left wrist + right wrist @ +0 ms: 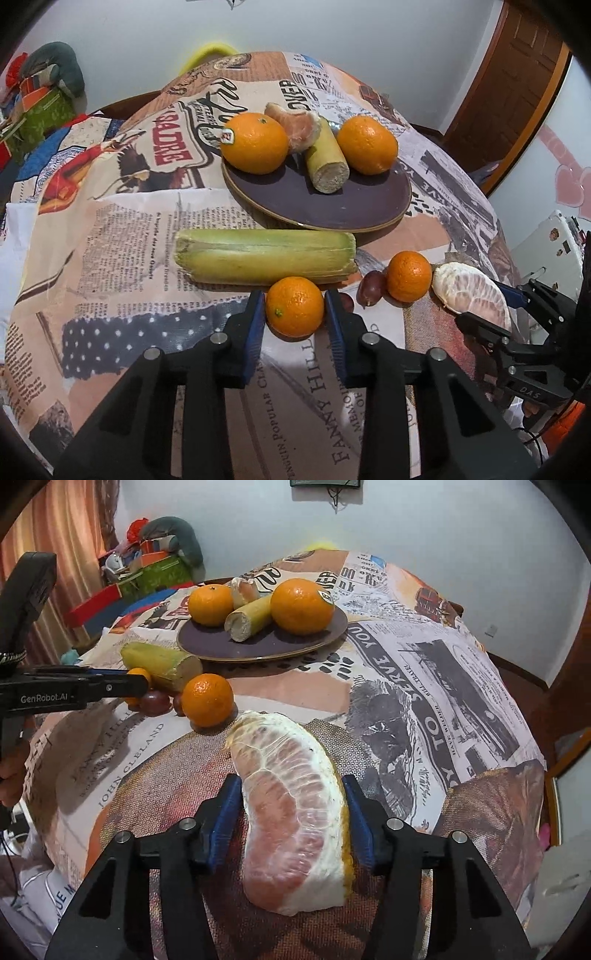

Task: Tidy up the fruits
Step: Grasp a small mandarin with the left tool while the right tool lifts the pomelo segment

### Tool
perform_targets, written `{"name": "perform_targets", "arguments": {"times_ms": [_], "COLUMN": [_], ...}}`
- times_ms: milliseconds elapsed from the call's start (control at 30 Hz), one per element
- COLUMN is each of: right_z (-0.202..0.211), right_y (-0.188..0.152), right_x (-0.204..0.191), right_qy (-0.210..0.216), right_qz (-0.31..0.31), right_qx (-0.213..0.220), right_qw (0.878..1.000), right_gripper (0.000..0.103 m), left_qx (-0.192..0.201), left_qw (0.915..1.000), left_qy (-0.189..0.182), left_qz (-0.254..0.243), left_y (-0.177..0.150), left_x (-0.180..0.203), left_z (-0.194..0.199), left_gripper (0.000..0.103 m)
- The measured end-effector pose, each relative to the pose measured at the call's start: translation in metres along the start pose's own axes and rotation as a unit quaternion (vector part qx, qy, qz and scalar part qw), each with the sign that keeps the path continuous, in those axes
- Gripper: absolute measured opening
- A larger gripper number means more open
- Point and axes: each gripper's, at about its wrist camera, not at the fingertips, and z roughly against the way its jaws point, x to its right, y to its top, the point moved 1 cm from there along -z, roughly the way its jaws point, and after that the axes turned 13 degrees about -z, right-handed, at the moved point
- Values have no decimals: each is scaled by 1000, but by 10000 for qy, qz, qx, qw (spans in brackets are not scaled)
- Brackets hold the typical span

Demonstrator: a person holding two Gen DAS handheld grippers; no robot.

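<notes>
Left wrist view: small mandarin (294, 307) sits between the blue pads of the left gripper (295, 314), at 12 o'clock from the wrist. Jaws drawn in on both flanks of it, pads touching the peel. It rests on the counter (122, 236). No long axis to respect. Plate (321, 210), holding two oranges, a peeled piece and a short cane stub, lies at about 12 o'clock beyond it, well apart. Long sugarcane piece (264, 257) lies crosswise between the two, axis running 9-to-3. Judgement: carry must lift over the cane.

A second mandarin (409, 276) and dark grapes (371, 284) sit at 2 o'clock.

Right wrist view: peeled pomelo segment (295, 819) lies between the pads of the right gripper (291, 823). Long axis 12-to-6, along the fingers, so the jaws span its short width. Right pad on the rind; left pad at the membrane, firm contact uncertain. Plate at 11 o'clock. The left gripper is nearer the plate.
</notes>
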Motion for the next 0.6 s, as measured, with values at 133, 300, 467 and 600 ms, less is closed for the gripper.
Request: {"name": "perform_targets", "arguments": {"times_ms": [133,300,467,600], "right_z": [7,17,23,22], "right_y": [3,14,32,47], "right_x": [-1,0,-5,-11], "right_qy": [91,182,282,349], "right_qz": [-55,-205,-258,-247], "right_qx": [48,224,436,579], "right_qw": [9999,9994,9983,9974], "right_gripper": [50,50,50,50], "left_qx": [146,392,581,649], "left_qw": [9999,9992,9982,9977], "left_qy": [17,112,154,161], "left_qz": [-14,-26,-32,-67], "left_y": [2,10,21,31], "left_x": [-2,-4,-6,-8], "left_z": [15,36,47,47], "left_gripper": [33,33,33,33]}}
